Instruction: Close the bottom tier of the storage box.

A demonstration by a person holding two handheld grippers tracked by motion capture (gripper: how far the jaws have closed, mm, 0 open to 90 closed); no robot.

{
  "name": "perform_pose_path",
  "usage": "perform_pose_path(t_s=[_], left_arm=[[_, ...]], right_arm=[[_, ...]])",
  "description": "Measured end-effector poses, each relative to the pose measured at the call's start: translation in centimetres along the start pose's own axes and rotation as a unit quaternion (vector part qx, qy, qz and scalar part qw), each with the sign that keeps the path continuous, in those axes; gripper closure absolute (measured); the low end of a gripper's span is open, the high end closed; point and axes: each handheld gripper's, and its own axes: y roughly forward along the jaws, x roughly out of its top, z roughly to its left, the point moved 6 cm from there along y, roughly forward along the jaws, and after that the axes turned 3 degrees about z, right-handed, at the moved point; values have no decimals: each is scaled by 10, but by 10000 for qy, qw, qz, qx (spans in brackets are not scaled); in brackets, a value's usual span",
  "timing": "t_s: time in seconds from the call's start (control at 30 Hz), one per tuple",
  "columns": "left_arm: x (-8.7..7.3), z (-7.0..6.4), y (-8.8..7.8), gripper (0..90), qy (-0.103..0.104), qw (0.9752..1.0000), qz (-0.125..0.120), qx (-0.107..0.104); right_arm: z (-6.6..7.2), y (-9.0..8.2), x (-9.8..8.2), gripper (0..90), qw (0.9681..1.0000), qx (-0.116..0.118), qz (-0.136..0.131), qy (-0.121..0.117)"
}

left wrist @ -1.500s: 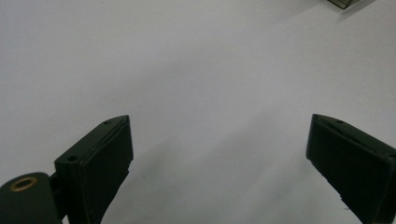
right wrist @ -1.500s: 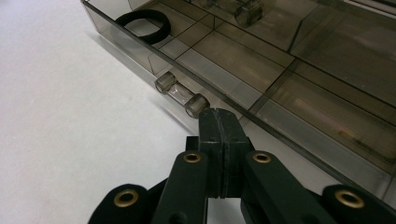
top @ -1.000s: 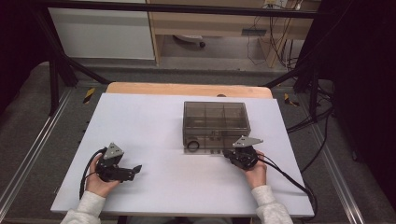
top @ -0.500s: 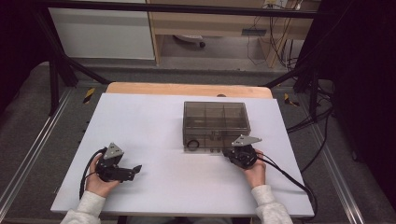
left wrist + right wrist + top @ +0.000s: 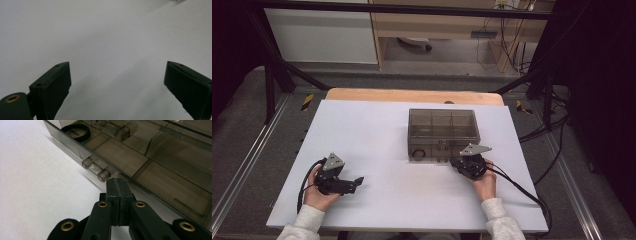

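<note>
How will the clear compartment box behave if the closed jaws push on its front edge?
The box is probably stiff, since its walls look like hard plastic. It seems light, being nearly empty apart from a black ring, so it may slide across the smooth white table rather than tip, being low and wide.

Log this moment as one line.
left claw: open, over bare table | right claw: shut, at box front latch
</note>
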Motion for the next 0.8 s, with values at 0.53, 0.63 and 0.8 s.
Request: perform_pose_path(t_s=[0.53,0.63,0.8], left_arm=[[0,0,0,72,3,10000,2,-1],[0,0,0,72,3,10000,5,-4],[0,0,0,72,0,10000,6,-6]], right_arm=[[-4,2,1,900,10000,-35,-2,8],[-5,2,2,900,10000,-42,-6,13],[-5,3,2,900,10000,-50,6,29]])
